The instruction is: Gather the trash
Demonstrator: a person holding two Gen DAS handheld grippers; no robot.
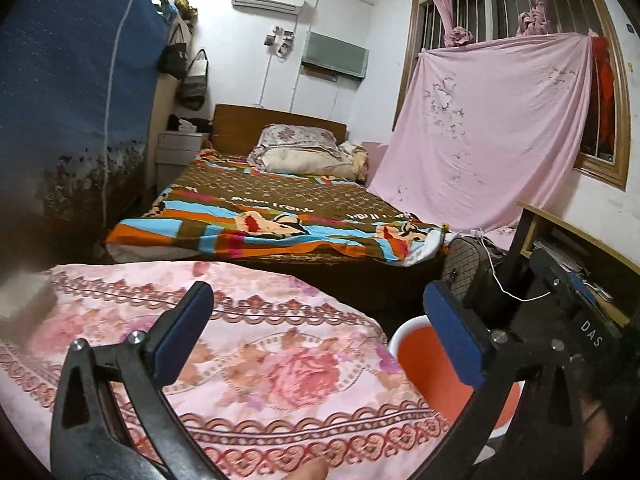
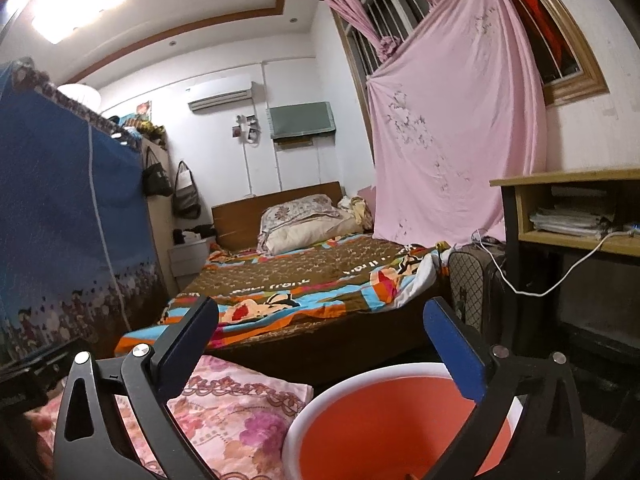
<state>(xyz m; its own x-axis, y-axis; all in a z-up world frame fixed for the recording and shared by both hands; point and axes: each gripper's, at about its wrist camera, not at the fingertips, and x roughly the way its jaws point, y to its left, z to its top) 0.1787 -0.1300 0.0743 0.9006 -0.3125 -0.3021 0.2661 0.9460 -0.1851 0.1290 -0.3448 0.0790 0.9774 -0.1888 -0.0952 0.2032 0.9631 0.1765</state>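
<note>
Right wrist view shows the right gripper (image 2: 320,340) with its two blue-padded jaws spread wide and nothing between them, up over the round orange plastic bucket with a white rim (image 2: 384,420). That bucket looks like the trash bin, and no trash can be seen in it or anywhere else. The left gripper (image 1: 320,328) is spread wide and empty too, over the pink flowered cloth (image 1: 260,360) just beside the bucket's rim. Both probably hang here because the bin is where trash goes. Behind stands the bed with the bright striped blanket (image 2: 320,280), with the checked dark bag (image 2: 472,292) at its corner. A white cable (image 2: 560,276) droops from the wooden desk (image 2: 568,178) and could snag a reach that way.
</note>
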